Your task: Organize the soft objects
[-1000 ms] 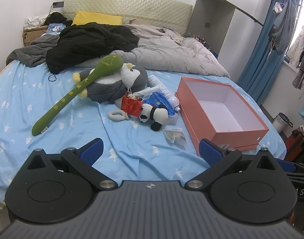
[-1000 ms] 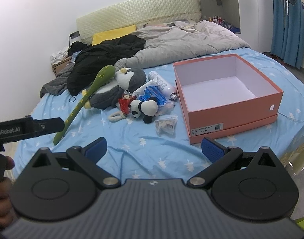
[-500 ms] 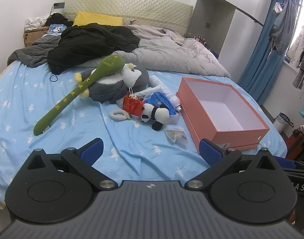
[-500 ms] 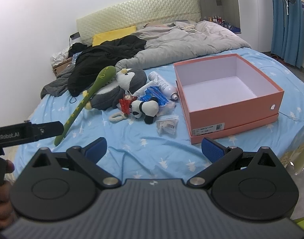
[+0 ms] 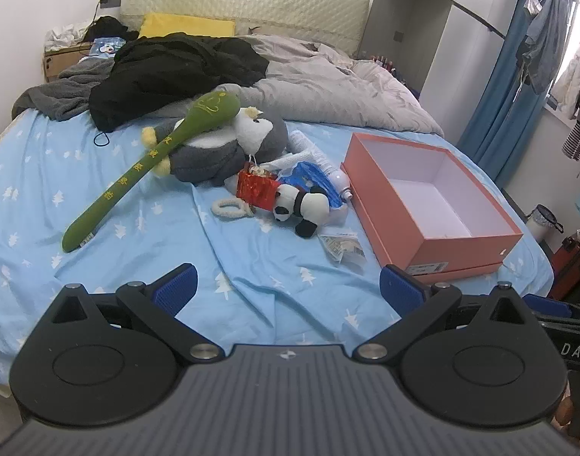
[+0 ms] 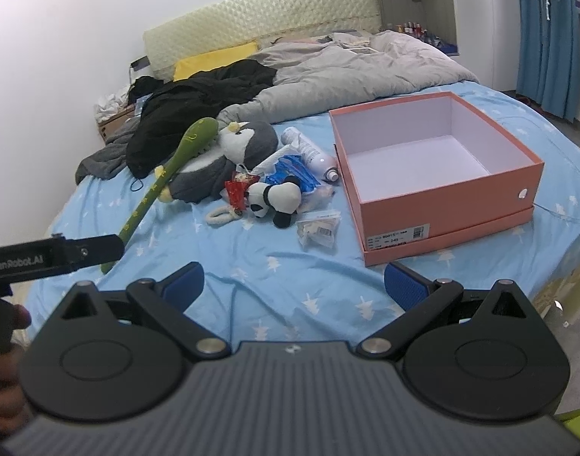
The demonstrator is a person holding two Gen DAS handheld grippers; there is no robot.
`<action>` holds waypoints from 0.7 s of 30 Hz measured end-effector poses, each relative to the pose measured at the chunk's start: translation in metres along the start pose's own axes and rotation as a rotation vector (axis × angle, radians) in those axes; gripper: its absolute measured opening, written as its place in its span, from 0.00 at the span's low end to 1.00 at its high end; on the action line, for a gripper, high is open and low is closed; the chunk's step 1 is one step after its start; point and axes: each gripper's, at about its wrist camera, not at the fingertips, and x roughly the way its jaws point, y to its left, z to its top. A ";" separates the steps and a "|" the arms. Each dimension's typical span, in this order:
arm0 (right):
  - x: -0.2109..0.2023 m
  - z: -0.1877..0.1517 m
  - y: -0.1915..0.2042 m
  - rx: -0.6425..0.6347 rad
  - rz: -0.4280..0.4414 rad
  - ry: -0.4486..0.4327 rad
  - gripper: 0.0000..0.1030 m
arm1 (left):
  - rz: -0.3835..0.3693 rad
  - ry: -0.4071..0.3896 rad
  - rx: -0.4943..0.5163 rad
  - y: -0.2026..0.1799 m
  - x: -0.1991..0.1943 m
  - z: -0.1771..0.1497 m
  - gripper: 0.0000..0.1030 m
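— Blue sheet [image 5: 252, 266] with white tree prints covers the bed, and the soft things lie in a heap near its middle. What sits in that heap?

— A grey penguin plush [image 5: 229, 148] lies at the back, with a long green plush stick [image 5: 138, 174] resting across it and running down toward the left edge of the bed. Just in front, a small panda plush [image 5: 303, 205] lies on its side, touching a red foil bag [image 5: 255, 190] and a blue plastic packet [image 5: 309, 174]. A white looped cord [image 5: 229, 209] lies beside the red bag, and a small clear packet [image 5: 343, 247] sits between the panda and the box.

— And the box?

— An orange box [image 6: 442, 209] with a white inside stands open to the right of the heap, nothing in it. A white bottle [image 6: 309, 148] lies beside its near-left corner.

— How do the grippers stand?

— The left gripper [image 5: 288, 288] hangs over the near part of the sheet with its blue pads spread wide and nothing between them. The right gripper [image 6: 293, 285] is likewise wide apart and holds nothing, short of the box's labelled front. In the right wrist view the left tool's black body shows at the left edge, with a hand [image 6: 1, 342] on its grip.

— Behind the heap?

— A black garment [image 5: 176, 72] and a grey duvet [image 5: 328, 91] are bunched toward the headboard, with a yellow pillow [image 5: 187, 26] behind them.
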 end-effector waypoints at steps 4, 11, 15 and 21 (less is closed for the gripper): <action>0.005 0.002 0.004 -0.008 -0.019 0.005 1.00 | -0.030 0.042 0.002 0.002 0.013 0.000 1.00; 0.021 0.005 0.009 -0.010 -0.019 0.024 1.00 | -0.020 0.082 -0.005 0.014 0.038 0.001 1.00; 0.029 0.005 0.011 -0.044 -0.019 -0.001 1.00 | -0.019 0.112 0.000 0.021 0.056 0.005 1.00; 0.059 0.004 0.004 0.022 0.028 0.055 0.96 | 0.010 0.112 0.022 0.029 0.088 0.010 1.00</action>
